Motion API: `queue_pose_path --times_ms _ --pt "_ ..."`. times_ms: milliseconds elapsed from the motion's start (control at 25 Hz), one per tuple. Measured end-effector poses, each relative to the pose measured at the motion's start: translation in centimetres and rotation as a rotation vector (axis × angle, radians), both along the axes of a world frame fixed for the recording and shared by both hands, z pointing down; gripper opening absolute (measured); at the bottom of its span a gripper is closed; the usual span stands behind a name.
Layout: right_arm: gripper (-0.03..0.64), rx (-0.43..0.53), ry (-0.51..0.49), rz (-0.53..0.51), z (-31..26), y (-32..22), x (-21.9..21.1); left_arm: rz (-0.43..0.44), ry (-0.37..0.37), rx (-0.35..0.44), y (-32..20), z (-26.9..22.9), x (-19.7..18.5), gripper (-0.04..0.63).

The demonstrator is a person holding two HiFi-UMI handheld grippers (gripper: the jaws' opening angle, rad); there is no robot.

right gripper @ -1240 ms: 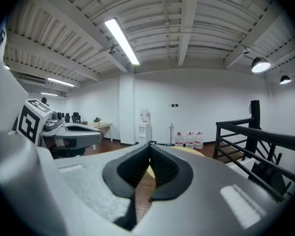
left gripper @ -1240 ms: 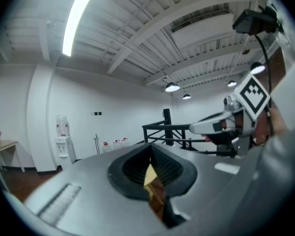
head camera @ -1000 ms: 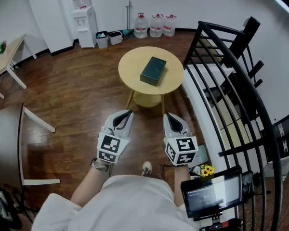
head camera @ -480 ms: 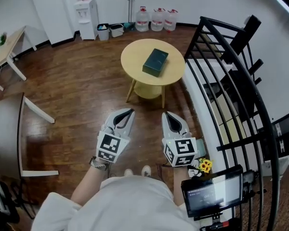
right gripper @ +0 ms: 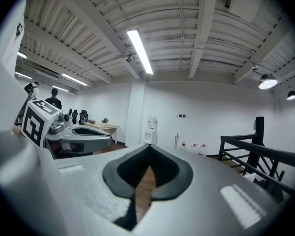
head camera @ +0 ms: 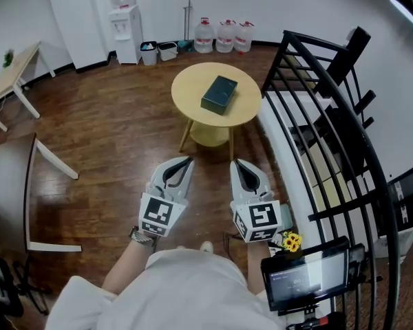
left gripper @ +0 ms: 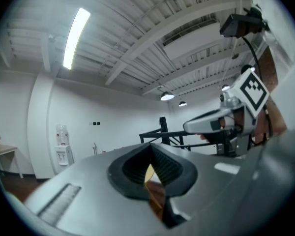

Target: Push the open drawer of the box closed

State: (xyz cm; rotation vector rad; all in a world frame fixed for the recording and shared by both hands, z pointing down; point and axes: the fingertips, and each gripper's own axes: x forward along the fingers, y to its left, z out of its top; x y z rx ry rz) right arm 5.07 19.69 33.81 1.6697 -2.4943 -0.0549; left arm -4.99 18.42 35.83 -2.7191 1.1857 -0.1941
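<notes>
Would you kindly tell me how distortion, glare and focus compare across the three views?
Head view: wide-angle lens bows the railing, light even, table and box sharp. Left gripper view: dark round vignette, the ceiling strip light blown out, the left hand-held gripper soft up close. Right gripper view: same vignette, its tube light glaring, the right hand-held gripper equally soft.

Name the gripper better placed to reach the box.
Right, narrowly: left gripper and right gripper both hang shut, short of the table, but the right lines up closer with the box.
</notes>
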Motion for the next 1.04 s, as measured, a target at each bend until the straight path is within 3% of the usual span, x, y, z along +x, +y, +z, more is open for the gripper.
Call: queue_pose_path --times_ms 240,1040 --pt "0.002 0.002 0.017 -0.011 0.0 0.7 0.0 -0.105 0.022 -0.031 -0.6 0.1 -1.5 0.008" --pt "0.002 -0.051 0.033 -0.009 1.2 1.8 0.9 -0.070 0.038 -0.049 1.1 0.8 -0.1 0.008"
